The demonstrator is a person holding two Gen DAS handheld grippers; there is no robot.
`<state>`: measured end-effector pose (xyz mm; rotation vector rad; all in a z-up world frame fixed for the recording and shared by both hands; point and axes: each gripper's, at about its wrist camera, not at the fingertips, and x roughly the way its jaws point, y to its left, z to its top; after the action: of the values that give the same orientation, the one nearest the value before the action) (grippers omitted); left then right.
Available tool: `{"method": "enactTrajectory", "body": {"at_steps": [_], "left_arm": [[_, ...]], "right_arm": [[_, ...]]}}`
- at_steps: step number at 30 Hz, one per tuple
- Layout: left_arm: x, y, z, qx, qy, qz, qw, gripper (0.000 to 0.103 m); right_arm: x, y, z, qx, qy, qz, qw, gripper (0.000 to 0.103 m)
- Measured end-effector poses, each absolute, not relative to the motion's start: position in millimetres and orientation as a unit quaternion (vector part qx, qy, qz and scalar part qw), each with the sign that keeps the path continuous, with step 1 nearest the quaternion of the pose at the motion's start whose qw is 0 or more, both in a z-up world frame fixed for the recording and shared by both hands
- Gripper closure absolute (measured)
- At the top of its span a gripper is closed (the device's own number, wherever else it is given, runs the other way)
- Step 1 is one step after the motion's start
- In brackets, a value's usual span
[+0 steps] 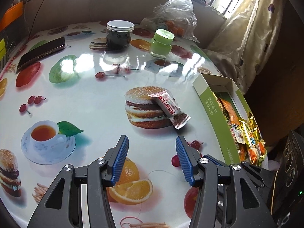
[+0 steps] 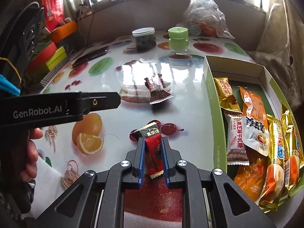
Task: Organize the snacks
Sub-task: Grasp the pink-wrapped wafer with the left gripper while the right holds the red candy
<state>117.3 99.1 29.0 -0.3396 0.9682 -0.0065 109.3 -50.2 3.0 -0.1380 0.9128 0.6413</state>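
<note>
In the right wrist view my right gripper (image 2: 153, 139) is shut on a red and black wrapped snack (image 2: 153, 148), its blue pads pressing both sides just above the table. A brown and white wrapped snack bar (image 2: 156, 90) lies on the table further ahead. It shows in the left wrist view too, the snack bar (image 1: 169, 108) resting on a printed burger. My left gripper (image 1: 152, 142) stands open and empty a short way before it. The green cardboard box (image 2: 209, 87) at the right holds several packaged snacks; its wall (image 1: 214, 114) shows in the left view.
At the back stand a dark jar with a white lid (image 1: 119, 35), a green-lidded jar (image 1: 161, 43) and a clear plastic bag (image 1: 174, 13). A phone (image 1: 40, 52) lies at the left. A person's hand (image 2: 31, 152) holds the left gripper's body (image 2: 60, 106). Coloured boxes (image 2: 49, 58) line the left edge.
</note>
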Motion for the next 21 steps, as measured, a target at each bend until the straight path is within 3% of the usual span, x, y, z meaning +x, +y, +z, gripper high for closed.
{"method": "enactTrajectory", "body": {"at_steps": [21], "left_arm": [[186.1,70.9,20.4,-0.140,0.483,-0.008,0.864,0.050]], "right_arm": [[104.3,-66.3,2.5,-0.032,0.428,0.296,0.853,0.088]]}}
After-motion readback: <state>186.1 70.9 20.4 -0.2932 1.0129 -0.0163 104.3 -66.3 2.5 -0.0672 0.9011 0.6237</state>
